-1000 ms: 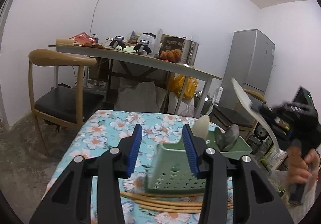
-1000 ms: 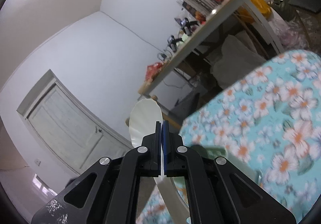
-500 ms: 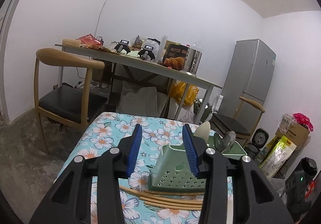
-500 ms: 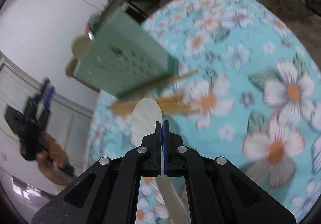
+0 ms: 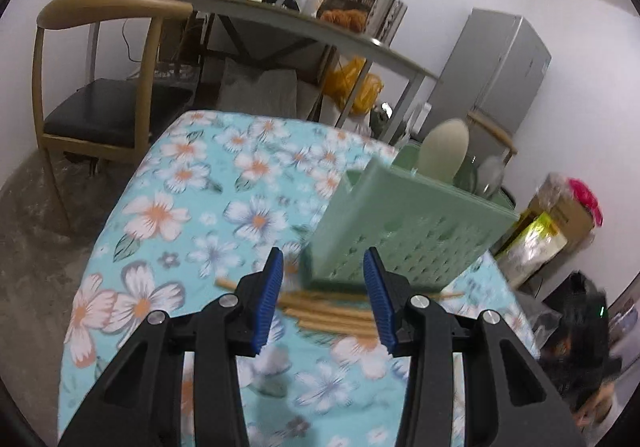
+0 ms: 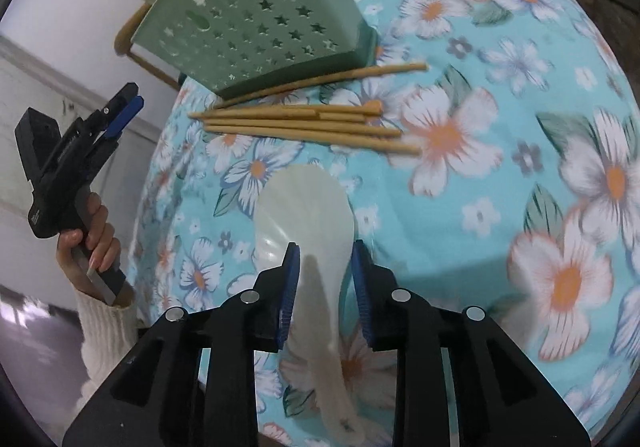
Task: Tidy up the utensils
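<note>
A green utensil holder (image 5: 400,231) with star-shaped holes (image 6: 256,23) stands on the floral tablecloth (image 5: 180,215). A cream paddle (image 5: 444,147) and metal spoons (image 5: 480,175) stick out of its far side. Several wooden chopsticks (image 6: 304,123) lie on the cloth in front of it. A white rice paddle (image 6: 308,207) lies on the cloth, its handle between the jaws of my right gripper (image 6: 325,279). Those jaws are opening and the pads stand off the handle. My left gripper (image 5: 324,295) hangs open and empty over the chopsticks (image 5: 332,311).
A wooden chair (image 5: 100,107) stands beyond the table's far left corner. Behind it is a long cluttered table (image 5: 280,27), and a grey fridge (image 5: 500,67) stands at the back right. Bags and boxes (image 5: 560,223) sit on the floor to the right.
My right gripper swung down to the cloth with the white paddle and its jaws parted off the handle. My left gripper tipped down toward the chopsticks and holder.
</note>
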Available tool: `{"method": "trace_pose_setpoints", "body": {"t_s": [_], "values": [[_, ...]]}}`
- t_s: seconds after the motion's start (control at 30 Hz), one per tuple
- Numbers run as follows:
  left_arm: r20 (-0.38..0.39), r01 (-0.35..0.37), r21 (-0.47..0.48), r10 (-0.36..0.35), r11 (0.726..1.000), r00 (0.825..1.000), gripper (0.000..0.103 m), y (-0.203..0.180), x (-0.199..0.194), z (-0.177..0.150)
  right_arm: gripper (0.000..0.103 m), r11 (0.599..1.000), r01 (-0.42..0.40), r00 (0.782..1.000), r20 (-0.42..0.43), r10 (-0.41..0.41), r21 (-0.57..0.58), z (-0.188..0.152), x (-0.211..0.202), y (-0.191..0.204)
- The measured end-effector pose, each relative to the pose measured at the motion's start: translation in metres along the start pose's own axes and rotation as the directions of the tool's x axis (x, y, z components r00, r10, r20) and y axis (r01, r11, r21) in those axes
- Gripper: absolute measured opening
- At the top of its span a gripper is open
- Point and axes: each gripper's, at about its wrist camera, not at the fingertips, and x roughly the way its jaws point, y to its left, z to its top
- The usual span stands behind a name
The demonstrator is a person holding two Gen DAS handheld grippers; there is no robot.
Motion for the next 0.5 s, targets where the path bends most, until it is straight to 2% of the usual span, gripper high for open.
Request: {"method": "trace_pose_setpoints", "body": {"t_s": [0.07, 0.17, 0.27, 0.4, 0.5], "values": [[-0.019, 0.026, 0.006, -0.026, 1.0, 0.999, 0.04, 0.004, -0.002, -0.005, 0.031, 0.997, 0.031, 1.0, 0.005, -0.031, -0.068, 0.01, 0.008, 0.004], [-0.083, 0.071, 0.019, -0.069, 0.997, 0.994, 0.04, 0.011, 0.003, -0.016, 0.033, 0.989, -0.002, 0.999, -0.035, -0.003, -0.146, 0.022, 0.02, 0.006], [-0.113, 0.057, 0.087, -0.047, 0.995, 0.993, 0.04, 0.013, 0.005, -0.026, 0.034, 0.978, -0.03, 0.998, -0.067, 0.016, -0.206, 0.028, 0.027, 0.011], [-0.135, 0.047, 0.134, -0.029, 0.99, 0.99, 0.04, 0.018, 0.007, -0.036, 0.034, 0.973, -0.105, 0.991, -0.105, 0.084, -0.205, 0.038, 0.033, 0.013], [-0.127, 0.054, 0.159, -0.034, 0.986, 0.991, 0.04, 0.02, 0.006, -0.038, 0.021, 0.972, -0.145, 0.982, -0.15, 0.118, -0.186, 0.039, 0.041, 0.012]]}}
